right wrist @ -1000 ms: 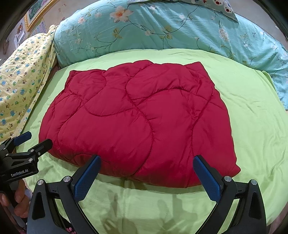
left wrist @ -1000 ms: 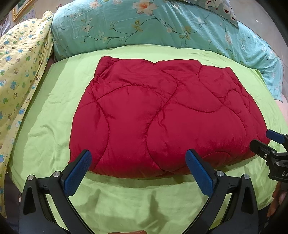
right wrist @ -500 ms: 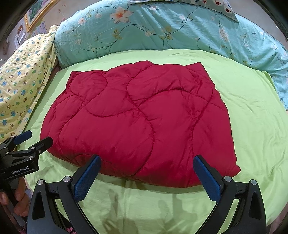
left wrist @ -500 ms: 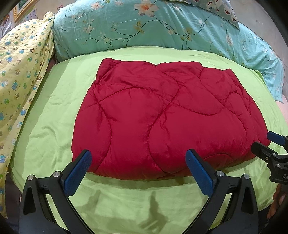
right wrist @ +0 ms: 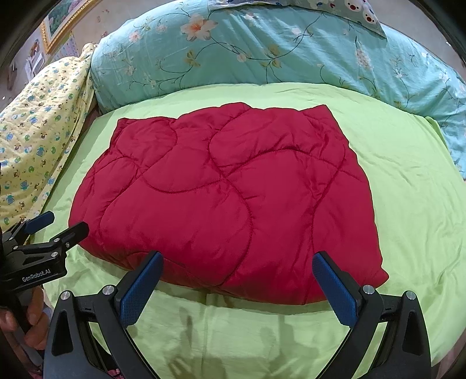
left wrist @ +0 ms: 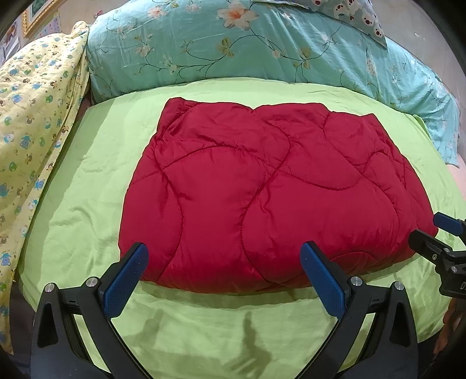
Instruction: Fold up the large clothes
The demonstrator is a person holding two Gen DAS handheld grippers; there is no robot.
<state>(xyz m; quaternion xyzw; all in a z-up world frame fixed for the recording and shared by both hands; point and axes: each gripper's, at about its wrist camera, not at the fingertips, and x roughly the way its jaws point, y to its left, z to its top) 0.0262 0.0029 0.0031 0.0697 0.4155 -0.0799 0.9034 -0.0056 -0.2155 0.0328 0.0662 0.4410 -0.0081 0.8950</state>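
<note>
**What we count on the bed**

We count one red quilted garment (left wrist: 262, 201), folded into a single bundle on one green sheet (left wrist: 87, 180). At the far side we see one teal floral duvet (left wrist: 233, 43), and on it, far right, one corner of a bear-print pillow (left wrist: 358, 14). On the left lies one yellow printed blanket (left wrist: 32, 116). We count two grippers, left gripper (left wrist: 225, 277) and right gripper (right wrist: 237, 287), each with two blue pads. One framed picture (right wrist: 62, 22) hangs far left.

The left claw (left wrist: 222, 275) and the right claw (right wrist: 237, 287) both hover with jaws spread wide, side by side, holding nothing.
</note>
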